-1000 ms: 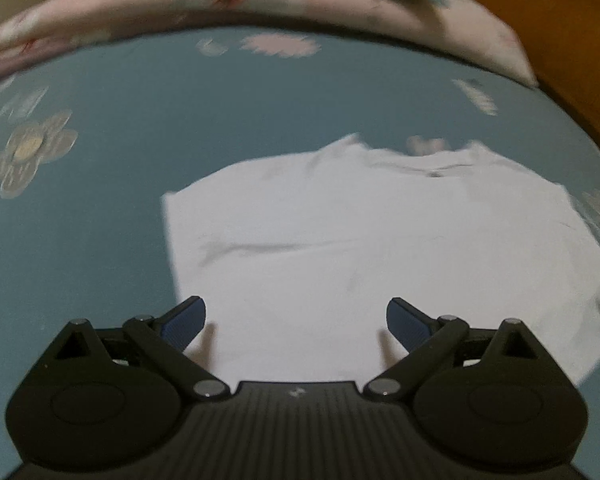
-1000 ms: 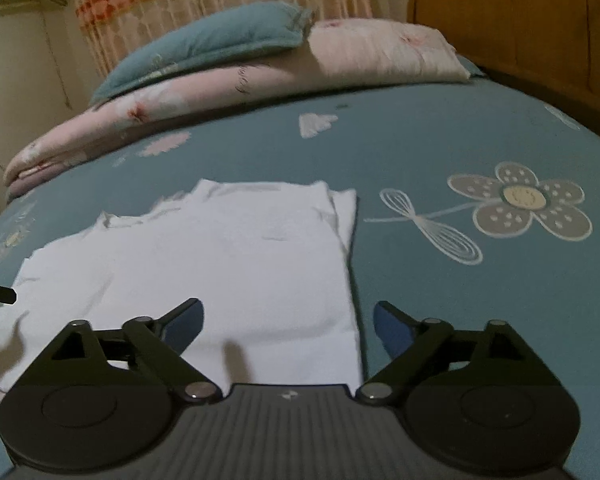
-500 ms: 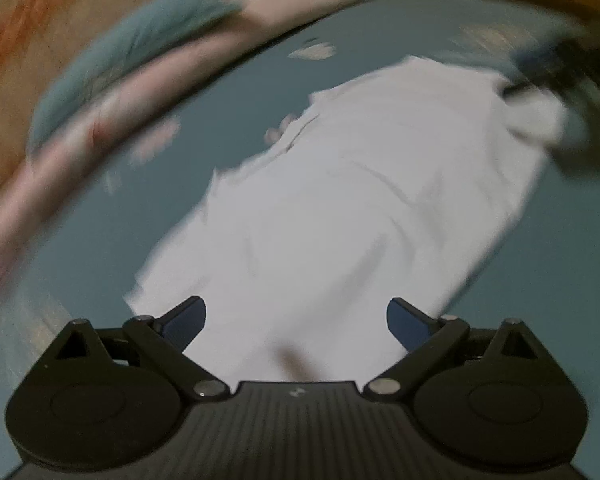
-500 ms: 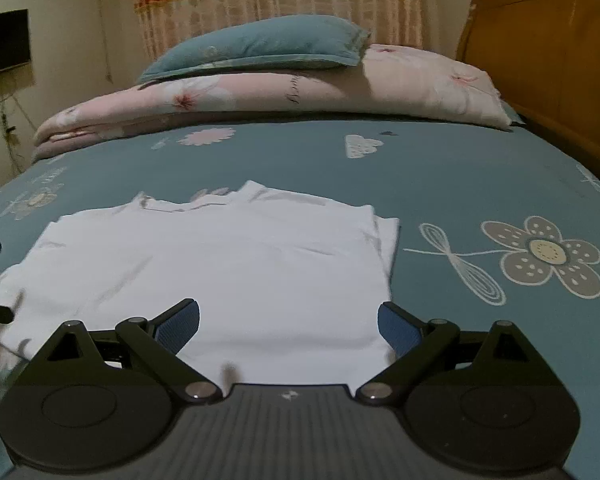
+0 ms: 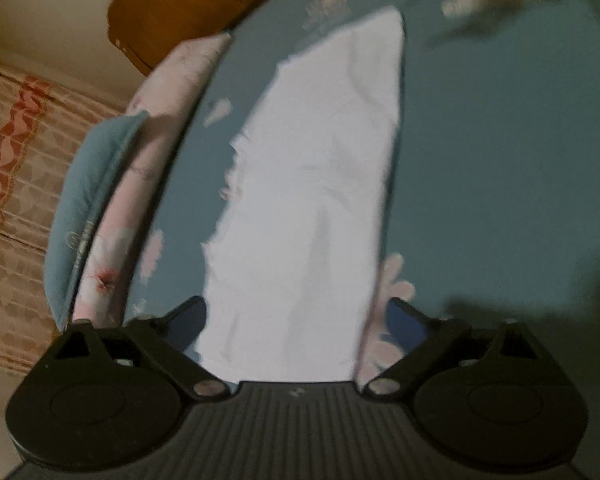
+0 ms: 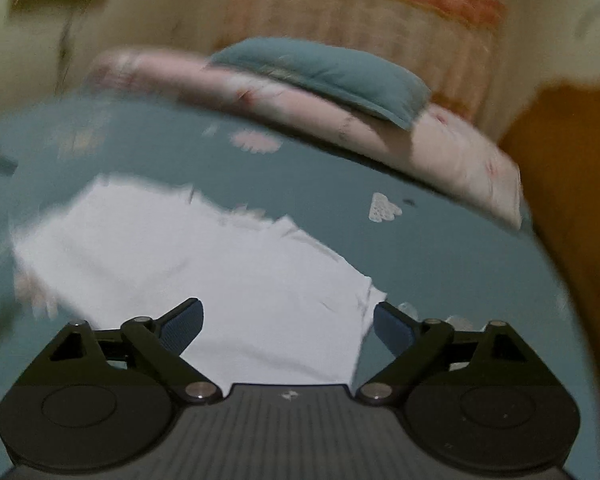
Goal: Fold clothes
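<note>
white garment (image 5: 312, 208) | flat on bed | ahead of left hand-held gripper (image 5: 296, 320)

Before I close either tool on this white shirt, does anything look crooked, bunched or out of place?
Nothing stands out. The white shirt lies flat on the blue bedsheet, partly folded. Both the left tool and right tool are open above it. Both views are motion-blurred, hiding small wrinkles.

Teal floral bedsheet (image 6: 440, 264), pink quilt (image 6: 452, 152), teal pillow (image 6: 332, 76), wooden headboard (image 6: 572, 168), orange-patterned curtain (image 5: 8, 168)
</note>
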Demonstrator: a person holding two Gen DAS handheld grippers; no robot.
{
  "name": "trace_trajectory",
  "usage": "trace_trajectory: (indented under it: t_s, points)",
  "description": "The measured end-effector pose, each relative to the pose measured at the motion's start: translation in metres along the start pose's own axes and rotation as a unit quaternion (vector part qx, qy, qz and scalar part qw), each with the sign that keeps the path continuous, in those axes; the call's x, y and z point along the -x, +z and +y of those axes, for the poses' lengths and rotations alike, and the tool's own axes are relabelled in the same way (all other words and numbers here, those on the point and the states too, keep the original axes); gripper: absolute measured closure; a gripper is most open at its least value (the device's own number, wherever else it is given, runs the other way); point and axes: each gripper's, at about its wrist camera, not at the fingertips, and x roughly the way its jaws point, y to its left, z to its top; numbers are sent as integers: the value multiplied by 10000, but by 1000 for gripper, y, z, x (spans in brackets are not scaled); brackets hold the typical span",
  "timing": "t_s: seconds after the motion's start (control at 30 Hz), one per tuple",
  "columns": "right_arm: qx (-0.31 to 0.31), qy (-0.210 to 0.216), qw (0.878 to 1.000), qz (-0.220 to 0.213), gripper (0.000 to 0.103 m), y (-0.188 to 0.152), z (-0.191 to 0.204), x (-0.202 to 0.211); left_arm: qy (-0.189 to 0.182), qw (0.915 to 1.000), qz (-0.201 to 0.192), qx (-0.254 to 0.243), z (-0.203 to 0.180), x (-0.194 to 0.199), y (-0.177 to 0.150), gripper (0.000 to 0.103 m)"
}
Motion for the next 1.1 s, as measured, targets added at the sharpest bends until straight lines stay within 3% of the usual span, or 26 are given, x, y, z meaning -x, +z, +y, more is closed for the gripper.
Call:
trace_trajectory:
  t_s: [0.07, 0.17, 0.3, 0.47, 0.7, 0.8, 0.93, 1.0, 1.1]
  points:
    - [788, -176, 9963, 284, 20, -9, 28, -8, -3, 9998, 207, -79, -14, -22, -2, 43]
    - [1721, -161, 9828, 650, 24, -26, 64, -27, 2, 9994, 333, -126, -25, -44, -6, 43]
    - [2345, 153, 9674, 941, 24, -39, 90, -47, -48, 9989, 367, -276, -19, -45, -7, 42]
    - [2540, 330, 9608, 1059, 24, -45, 105, -64, 170, 9971, 413, -614, -24, -54, -1, 37]
    - [2430, 193, 9663, 824, 24, -35, 109, -68, 474, 9918, 477, -1087, -31, -67, 8, 35]
    - [2660, 16, 9614, 699, 24, -30, 121, -74, 539, 9901, 509, -1189, -32, -68, 8, 34]
    - [3192, -312, 9449, 648, 23, -41, 122, -76, 723, 9849, 775, -1369, -28, -67, -16, 28]
    - [3336, -553, 9383, 724, 23, -49, 113, -76, 809, 9839, 892, -1324, -26, -69, -26, 28]
    - [3264, -830, 9380, 820, 23, -58, 93, -78, 898, 9841, 938, -1210, -26, -70, -33, 28]
